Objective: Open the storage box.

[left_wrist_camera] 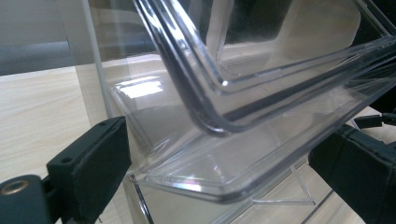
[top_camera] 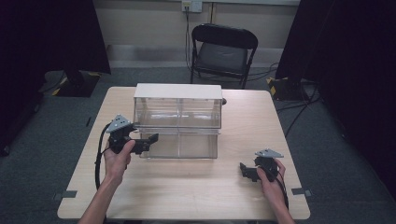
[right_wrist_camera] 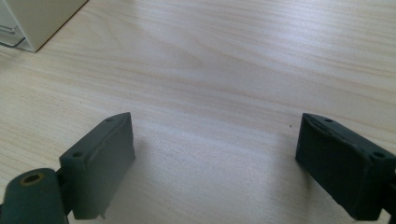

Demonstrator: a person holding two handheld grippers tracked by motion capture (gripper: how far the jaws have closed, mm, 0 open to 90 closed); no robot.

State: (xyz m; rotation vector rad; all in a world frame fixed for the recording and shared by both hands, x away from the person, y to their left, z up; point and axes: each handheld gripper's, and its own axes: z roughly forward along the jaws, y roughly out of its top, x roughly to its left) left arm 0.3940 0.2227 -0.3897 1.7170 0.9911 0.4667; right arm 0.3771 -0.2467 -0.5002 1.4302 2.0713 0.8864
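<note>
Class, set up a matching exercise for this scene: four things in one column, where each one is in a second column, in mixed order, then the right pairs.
Things
1. left gripper
2. right gripper
3. clear drawer box
4. folding chair

Places
A. on the floor beyond the table
B. at the box's pulled-out lower drawer
C. over bare tabletop, near the right edge
D. on the table's far half

Pairs: 1-B, 2-C, 3-D, 4-A
</note>
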